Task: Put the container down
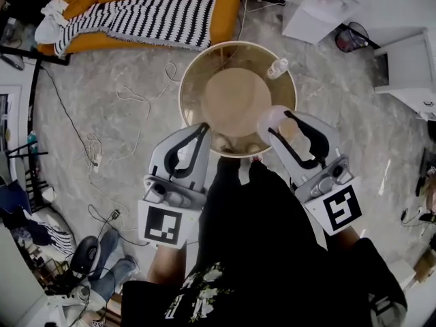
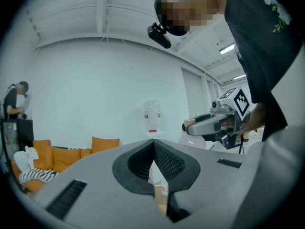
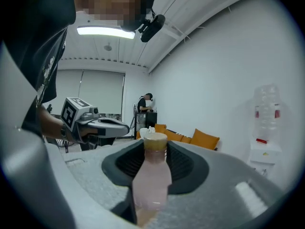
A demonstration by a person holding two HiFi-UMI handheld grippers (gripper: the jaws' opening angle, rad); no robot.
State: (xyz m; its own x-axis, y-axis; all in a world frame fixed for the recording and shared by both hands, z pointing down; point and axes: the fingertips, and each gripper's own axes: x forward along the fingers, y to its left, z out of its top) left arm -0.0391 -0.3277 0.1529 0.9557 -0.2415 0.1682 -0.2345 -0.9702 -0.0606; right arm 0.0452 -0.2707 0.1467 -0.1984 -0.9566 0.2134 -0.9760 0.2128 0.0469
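Note:
A pale pink bottle (image 3: 151, 178) with a tan cap stands between the black pads of my right gripper (image 3: 155, 146), which is shut on it. In the head view that bottle (image 1: 271, 121) hangs over the near right rim of the round table (image 1: 197, 67), held by the right gripper (image 1: 285, 118). My left gripper (image 1: 203, 128) is at the table's near left rim. In the left gripper view its tips (image 2: 153, 141) meet with nothing between them. A small clear bottle (image 1: 277, 67) lies on the table's far right side.
Small pale items (image 1: 222, 142) sit at the table's near edge. Cables (image 1: 129, 101) trail over the floor at left. An orange sofa with a striped blanket (image 1: 157, 16) stands behind, a white water dispenser (image 1: 320, 5) at the back right. A person (image 2: 16, 99) stands far off.

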